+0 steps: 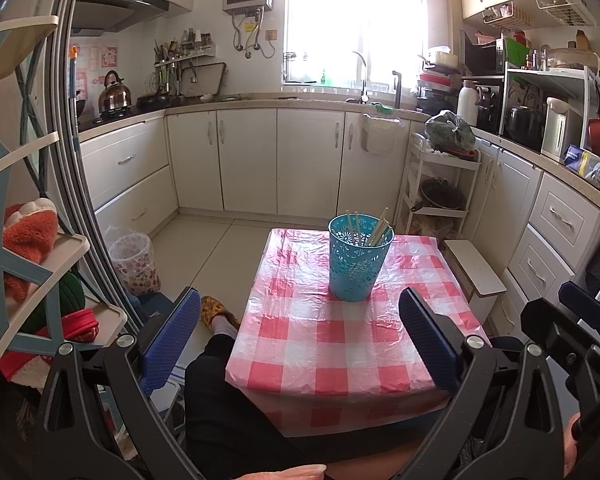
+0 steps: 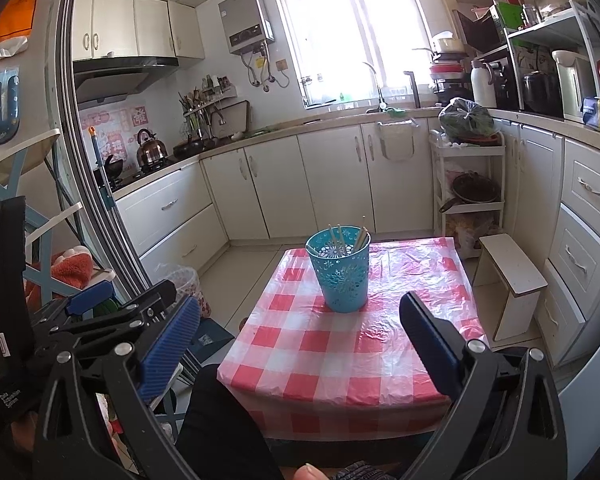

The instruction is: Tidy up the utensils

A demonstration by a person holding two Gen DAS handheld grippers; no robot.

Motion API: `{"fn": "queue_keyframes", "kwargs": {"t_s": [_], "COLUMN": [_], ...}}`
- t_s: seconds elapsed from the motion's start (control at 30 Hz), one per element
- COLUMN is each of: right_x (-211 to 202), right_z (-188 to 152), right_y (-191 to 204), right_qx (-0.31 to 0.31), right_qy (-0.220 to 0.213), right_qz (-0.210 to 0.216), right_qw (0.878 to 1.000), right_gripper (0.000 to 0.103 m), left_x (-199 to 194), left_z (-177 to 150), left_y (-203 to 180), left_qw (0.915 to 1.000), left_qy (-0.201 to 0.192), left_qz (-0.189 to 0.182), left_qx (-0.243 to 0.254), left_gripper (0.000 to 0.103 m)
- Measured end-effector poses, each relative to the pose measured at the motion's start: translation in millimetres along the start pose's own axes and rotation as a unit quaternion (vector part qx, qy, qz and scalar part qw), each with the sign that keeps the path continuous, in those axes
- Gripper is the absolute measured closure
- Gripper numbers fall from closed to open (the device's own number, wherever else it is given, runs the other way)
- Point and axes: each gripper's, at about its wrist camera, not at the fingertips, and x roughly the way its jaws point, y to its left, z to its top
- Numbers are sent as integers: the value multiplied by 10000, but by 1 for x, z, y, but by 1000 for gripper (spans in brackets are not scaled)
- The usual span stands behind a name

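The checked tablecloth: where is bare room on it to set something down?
The checked tablecloth is bare nearly everywhere: the whole near half, between the blue perforated cup and the front edge, and strips left and right of the cup. Only the far middle is occupied, by that cup with chopsticks inside.

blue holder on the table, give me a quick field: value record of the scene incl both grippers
holder: blue perforated cup, upright on the table
contents: several chopsticks standing inside, tips above the rim
table: red and white checked cloth, nothing else on it
left gripper: open, empty, short of the cup
right gripper: open, empty, short of the cup
loose utensils: none in view
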Motion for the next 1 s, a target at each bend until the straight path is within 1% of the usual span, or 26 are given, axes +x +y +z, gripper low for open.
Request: {"fn": "queue_keyframes", "kwargs": {"t_s": [1.0], "right_x": [4], "right_z": [-6], "right_y": [7], "right_qx": [22], "right_qy": [70], "right_qz": [-4], "right_qw": [10000], "right_gripper": [7], "left_x": [-1], "left_z": [-1], "left_y": [-1], "left_qw": [10000], "left_qy": [-14], "left_qz": [15], "left_qx": [9], "left_gripper": [8]}}
